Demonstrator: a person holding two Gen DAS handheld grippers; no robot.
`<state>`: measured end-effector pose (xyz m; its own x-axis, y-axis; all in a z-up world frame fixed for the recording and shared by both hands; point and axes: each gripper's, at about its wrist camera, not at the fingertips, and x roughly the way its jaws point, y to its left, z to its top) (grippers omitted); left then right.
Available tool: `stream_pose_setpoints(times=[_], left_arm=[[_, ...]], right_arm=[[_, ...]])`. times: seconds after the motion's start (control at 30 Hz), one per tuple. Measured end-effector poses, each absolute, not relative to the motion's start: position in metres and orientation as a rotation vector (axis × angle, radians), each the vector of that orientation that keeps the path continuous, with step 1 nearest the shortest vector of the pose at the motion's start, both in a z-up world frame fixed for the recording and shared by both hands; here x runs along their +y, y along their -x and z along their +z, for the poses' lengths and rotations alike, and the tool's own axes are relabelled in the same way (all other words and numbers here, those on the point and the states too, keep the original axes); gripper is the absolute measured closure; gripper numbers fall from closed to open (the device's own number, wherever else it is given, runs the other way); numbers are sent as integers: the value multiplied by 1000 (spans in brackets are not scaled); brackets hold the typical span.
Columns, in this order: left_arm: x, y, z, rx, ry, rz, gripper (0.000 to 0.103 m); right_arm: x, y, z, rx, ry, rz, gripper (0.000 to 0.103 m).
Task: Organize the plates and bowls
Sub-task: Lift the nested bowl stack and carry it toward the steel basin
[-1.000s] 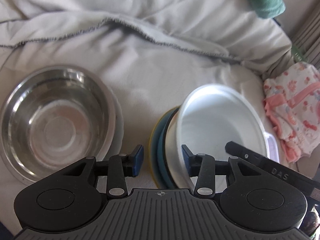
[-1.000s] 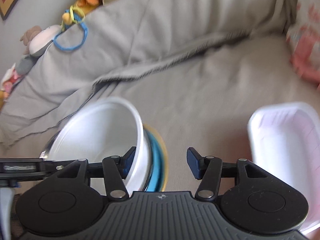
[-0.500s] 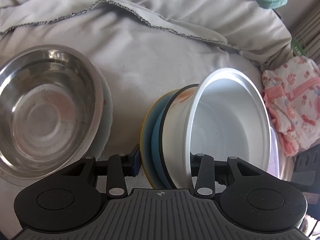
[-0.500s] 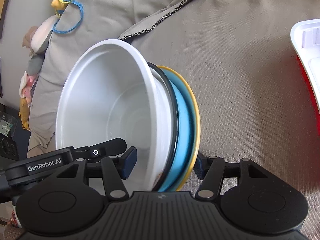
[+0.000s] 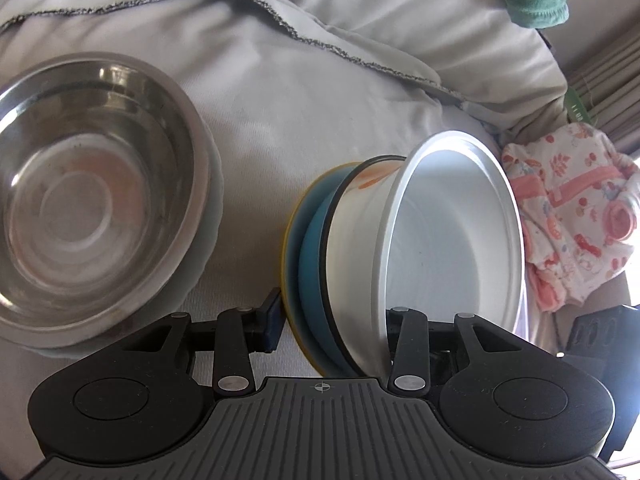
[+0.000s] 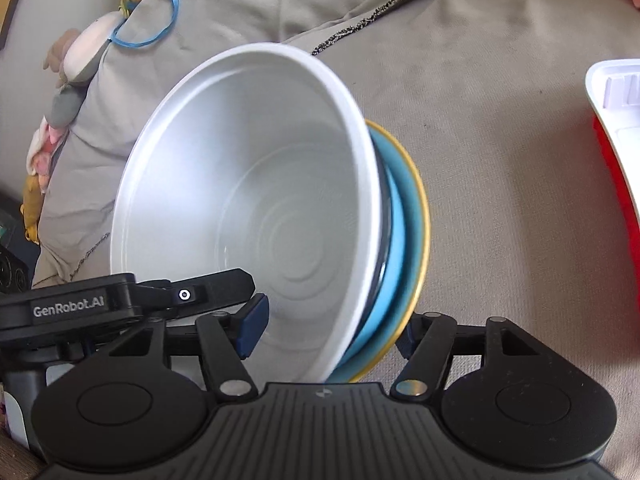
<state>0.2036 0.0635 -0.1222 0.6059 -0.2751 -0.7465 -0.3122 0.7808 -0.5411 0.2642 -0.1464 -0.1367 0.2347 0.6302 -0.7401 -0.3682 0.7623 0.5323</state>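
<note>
white bowl (image 5: pixel 452 248) sits nested in a black-rimmed bowl (image 5: pixel 360 184) on a blue plate (image 5: pixel 310 248) and yellow plate (image 5: pixel 289 240), the stack tilted on edge above the grey bedding (image 5: pixel 280 92). left gripper (image 5: pixel 332 332) and right gripper (image 6: pixel 332 332) each clench the stack's lower rim. steel bowl (image 5: pixel 92 184) rests near the bedding's left edge, well apart.

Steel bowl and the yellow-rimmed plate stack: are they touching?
Apart. The left wrist view shows a strip of bare bedsheet between the steel bowl and the yellow-rimmed plate at the stack's outer edge.
</note>
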Motion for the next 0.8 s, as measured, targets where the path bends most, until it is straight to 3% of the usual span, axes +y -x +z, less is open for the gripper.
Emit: stream_pose_setpoints(times=[0.47, 0.8], left_arm=[[46, -168, -116, 1031, 628, 12, 59], [53, -165, -114, 985, 656, 40, 59]], right_arm=[[-159, -224, -138, 1201, -215, 762, 37], [-186, -232, -120, 1089, -260, 696, 37]])
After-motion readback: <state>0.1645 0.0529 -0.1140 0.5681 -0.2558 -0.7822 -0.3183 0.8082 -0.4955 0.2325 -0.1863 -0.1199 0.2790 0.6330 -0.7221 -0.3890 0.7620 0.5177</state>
